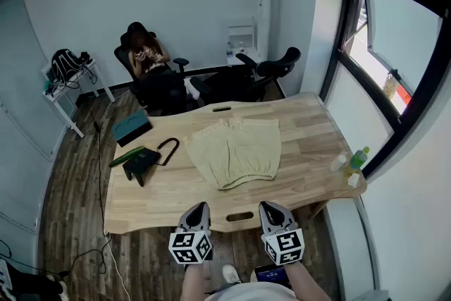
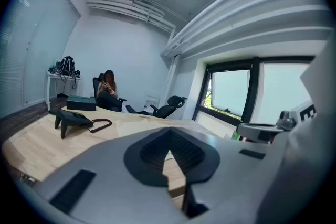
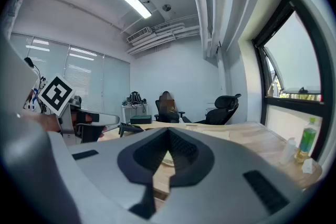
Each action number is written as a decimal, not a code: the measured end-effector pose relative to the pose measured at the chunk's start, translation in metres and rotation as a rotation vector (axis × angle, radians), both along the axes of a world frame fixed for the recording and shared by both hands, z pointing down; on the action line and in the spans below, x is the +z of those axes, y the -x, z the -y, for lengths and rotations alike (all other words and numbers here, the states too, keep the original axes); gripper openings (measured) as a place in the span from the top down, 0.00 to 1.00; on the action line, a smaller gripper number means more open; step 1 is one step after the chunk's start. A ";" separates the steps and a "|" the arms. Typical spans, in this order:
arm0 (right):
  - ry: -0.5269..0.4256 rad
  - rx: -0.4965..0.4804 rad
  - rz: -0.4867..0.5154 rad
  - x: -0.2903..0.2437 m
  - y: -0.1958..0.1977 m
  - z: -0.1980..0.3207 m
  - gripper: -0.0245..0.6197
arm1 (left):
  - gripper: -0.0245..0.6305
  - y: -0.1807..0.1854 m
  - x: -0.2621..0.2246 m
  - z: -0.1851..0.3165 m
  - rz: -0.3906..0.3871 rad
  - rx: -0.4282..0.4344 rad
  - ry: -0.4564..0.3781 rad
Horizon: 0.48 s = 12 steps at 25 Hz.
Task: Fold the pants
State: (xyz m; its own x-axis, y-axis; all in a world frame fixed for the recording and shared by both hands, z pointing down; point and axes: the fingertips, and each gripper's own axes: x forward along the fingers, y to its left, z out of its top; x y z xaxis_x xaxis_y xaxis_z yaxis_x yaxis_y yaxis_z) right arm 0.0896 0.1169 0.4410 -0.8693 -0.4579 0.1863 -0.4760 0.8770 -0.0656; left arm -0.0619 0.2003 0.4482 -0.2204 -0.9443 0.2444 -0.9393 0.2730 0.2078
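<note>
Head cam: high, steeply down on table [image 1: 310, 151] from near edge; cams on left gripper [image 1: 199, 208], right gripper [image 1: 271, 207]: low, facing across it; all share tabletop.

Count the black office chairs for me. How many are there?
2. The occupied office chair, with a person sitting in it, is at the back left; the empty office chair is behind the table's far edge. Others may be hidden.

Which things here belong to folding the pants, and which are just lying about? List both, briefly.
For the job: beige pants, spread flat on the wooden table; left gripper and right gripper, both with jaws shut and empty.

Lying about: teal box; black device with a cord; green bottle; empty office chair.
</note>
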 end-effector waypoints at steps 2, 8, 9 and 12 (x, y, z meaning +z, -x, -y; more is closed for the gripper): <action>-0.006 -0.006 -0.003 -0.003 -0.004 -0.002 0.95 | 0.95 -0.004 -0.004 0.000 0.009 -0.004 -0.001; 0.000 -0.036 -0.008 -0.001 -0.011 0.000 0.95 | 0.95 -0.015 -0.008 0.003 0.064 -0.003 0.016; 0.003 -0.039 -0.004 -0.001 -0.011 0.001 0.95 | 0.95 -0.016 -0.007 0.004 0.067 -0.004 0.017; 0.005 -0.045 0.015 -0.002 -0.012 0.004 0.95 | 0.95 -0.016 -0.007 0.004 0.061 -0.015 0.016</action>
